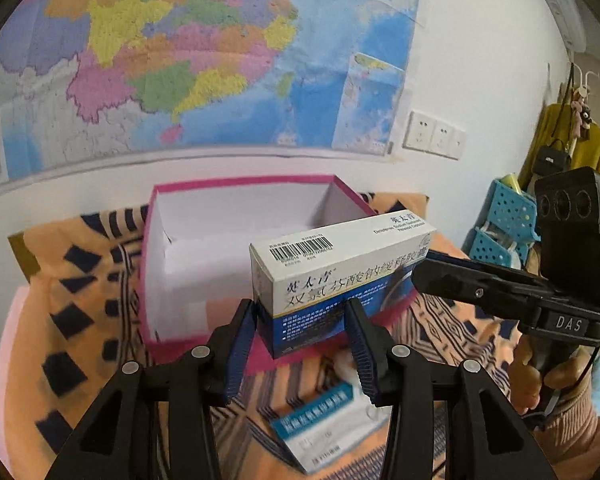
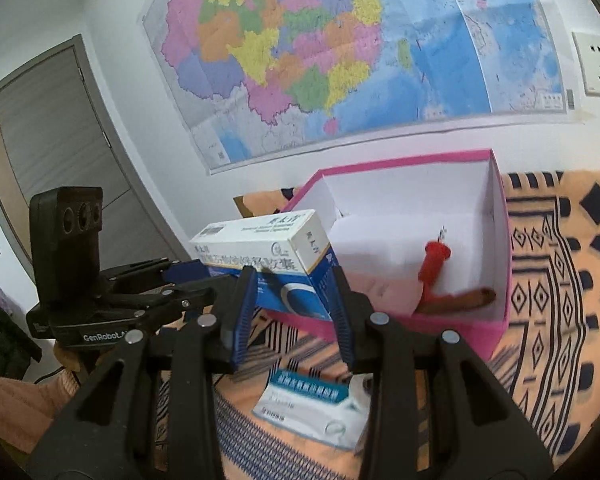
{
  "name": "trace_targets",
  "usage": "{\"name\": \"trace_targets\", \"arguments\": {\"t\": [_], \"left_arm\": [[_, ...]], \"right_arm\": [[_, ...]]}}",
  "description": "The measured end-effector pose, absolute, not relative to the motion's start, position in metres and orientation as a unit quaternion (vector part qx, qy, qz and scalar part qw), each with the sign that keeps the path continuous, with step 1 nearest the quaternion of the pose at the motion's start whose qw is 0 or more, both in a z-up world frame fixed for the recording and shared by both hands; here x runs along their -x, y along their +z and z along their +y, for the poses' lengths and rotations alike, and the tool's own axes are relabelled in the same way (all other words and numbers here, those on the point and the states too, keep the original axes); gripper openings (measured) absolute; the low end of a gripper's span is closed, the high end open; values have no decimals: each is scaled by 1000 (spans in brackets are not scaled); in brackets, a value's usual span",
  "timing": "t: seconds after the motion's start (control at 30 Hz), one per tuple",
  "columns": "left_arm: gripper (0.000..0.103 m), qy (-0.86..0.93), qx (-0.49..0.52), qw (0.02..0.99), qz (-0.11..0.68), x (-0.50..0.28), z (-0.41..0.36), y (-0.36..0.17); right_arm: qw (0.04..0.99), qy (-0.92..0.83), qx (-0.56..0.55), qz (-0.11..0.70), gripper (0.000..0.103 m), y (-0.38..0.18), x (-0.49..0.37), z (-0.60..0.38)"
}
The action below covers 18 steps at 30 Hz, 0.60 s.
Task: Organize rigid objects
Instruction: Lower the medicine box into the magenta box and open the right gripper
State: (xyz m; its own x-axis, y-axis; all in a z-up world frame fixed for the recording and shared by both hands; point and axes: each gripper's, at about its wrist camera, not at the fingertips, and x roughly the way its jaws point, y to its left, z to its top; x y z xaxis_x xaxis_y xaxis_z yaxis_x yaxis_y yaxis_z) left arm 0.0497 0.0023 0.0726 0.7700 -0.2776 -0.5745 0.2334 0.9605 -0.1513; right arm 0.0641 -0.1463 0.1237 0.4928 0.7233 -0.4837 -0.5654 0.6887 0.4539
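A white-and-blue medicine box (image 1: 340, 272) (image 2: 260, 248) hangs lifted above the patterned cloth, in front of an open pink storage box (image 1: 240, 182) (image 2: 404, 160). My left gripper (image 1: 300, 308) (image 2: 188, 276) is shut on one end of it. My right gripper (image 2: 294, 276) (image 1: 424, 268) is shut on the other end. Inside the pink box lie a red plastic piece (image 2: 434, 264) and a brown stick-like thing (image 2: 472, 296). A second, flatter medicine box (image 1: 320, 432) (image 2: 312, 404) lies on the cloth below my fingers.
The orange cloth with a dark pattern (image 2: 560, 280) covers the table. A small white object (image 2: 360, 384) lies beside the flat box. Blue perforated baskets (image 1: 504, 220) and a coat rack (image 1: 572, 120) stand to the right. A wall map (image 1: 180, 60) hangs behind.
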Motion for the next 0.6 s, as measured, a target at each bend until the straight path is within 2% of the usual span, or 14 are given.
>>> {"name": "trace_targets", "arguments": {"t": [0.6], "left_arm": [[45, -54, 53, 933, 352, -112, 39, 48]], "right_arm": [[831, 349, -132, 413, 39, 76, -136, -105]]}}
